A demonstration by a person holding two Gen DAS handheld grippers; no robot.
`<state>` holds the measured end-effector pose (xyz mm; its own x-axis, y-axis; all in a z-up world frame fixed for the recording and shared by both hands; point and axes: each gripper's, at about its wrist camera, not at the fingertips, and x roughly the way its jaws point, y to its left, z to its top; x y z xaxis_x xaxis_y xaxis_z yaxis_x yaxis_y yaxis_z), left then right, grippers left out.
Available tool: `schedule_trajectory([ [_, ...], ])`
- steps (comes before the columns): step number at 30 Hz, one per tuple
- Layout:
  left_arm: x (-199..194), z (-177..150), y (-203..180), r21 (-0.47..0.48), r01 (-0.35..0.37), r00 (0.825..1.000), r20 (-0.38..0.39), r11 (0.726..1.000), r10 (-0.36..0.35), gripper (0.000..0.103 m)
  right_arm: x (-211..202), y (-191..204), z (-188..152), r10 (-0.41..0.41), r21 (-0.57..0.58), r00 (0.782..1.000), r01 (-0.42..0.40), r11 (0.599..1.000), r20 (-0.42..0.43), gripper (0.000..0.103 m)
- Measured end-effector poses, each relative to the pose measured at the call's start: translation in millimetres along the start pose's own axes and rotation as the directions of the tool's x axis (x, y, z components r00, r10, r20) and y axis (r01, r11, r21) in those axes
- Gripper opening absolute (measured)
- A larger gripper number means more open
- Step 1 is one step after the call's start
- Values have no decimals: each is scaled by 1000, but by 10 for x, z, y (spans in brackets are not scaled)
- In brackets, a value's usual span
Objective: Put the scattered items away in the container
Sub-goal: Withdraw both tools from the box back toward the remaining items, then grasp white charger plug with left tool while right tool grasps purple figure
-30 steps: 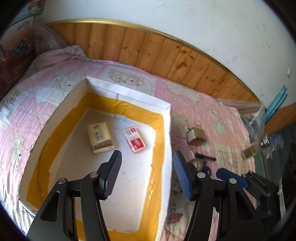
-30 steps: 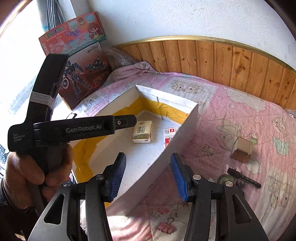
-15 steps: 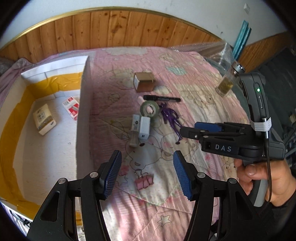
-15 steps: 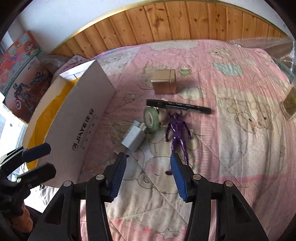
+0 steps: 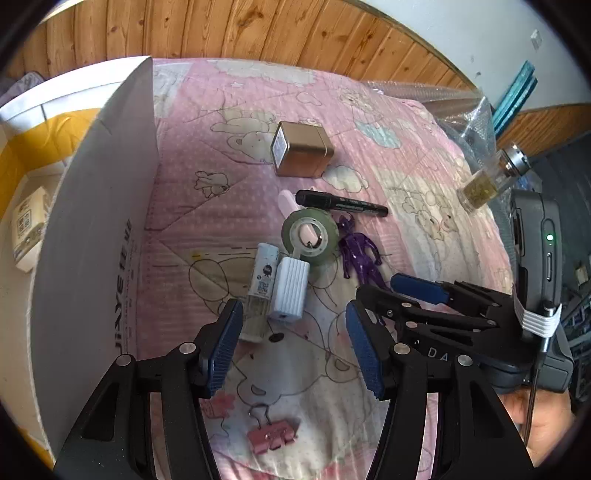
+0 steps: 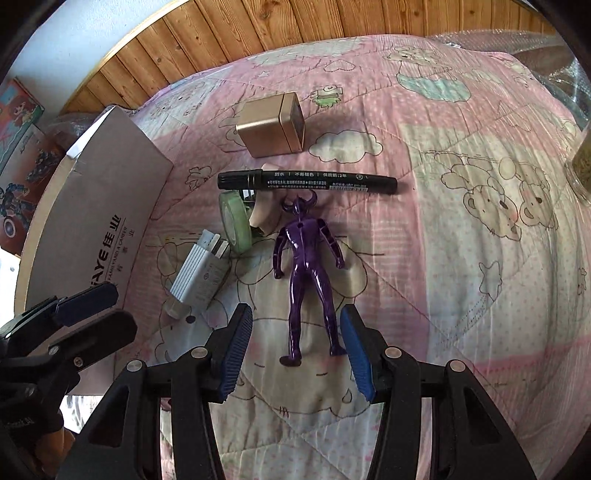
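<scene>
A white cardboard box with yellow tape inside stands on the left of the pink quilt; it also shows in the right wrist view. Scattered beside it lie a purple figure, a black marker, a green tape roll, a white charger, a small spray bottle, a gold tin and a pink binder clip. My left gripper is open above the quilt just short of the charger. My right gripper is open with the figure's legs between its fingers.
A glass bottle with a metal cap stands at the quilt's right edge. A wooden headboard runs along the back. Toy boxes lean at the far left. A small carton lies inside the box.
Both grippers have swung from the box to the scattered items and moved closer and lower. The right gripper now straddles the purple figure's legs. Both stay open.
</scene>
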<state>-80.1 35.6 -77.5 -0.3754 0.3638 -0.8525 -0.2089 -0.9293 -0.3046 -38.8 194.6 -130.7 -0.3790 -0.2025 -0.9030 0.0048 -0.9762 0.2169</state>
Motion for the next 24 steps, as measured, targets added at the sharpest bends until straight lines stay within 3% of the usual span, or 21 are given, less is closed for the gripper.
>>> schedule_trajectory([
  [8,388,93,43,23,27,999,-37,999,-26,56,279,73,187,-80,-108,996,83,991,29,52],
  [15,442,105,34,62,-5,1000,-29,998,7,50,275,106,210,-145,-209,989,143,967,5,48],
  [17,392,114,-3,72,14,1000,-18,997,-13,50,251,77,208,-162,-218,987,160,963,8,48],
  [20,374,110,-70,90,28,1000,-11,996,-27,50,221,-3,226,-118,-193,993,116,974,-1,48],
  [24,504,104,-19,71,9,999,-47,997,-6,50,210,-173,251,81,-70,996,-84,994,-41,48],
])
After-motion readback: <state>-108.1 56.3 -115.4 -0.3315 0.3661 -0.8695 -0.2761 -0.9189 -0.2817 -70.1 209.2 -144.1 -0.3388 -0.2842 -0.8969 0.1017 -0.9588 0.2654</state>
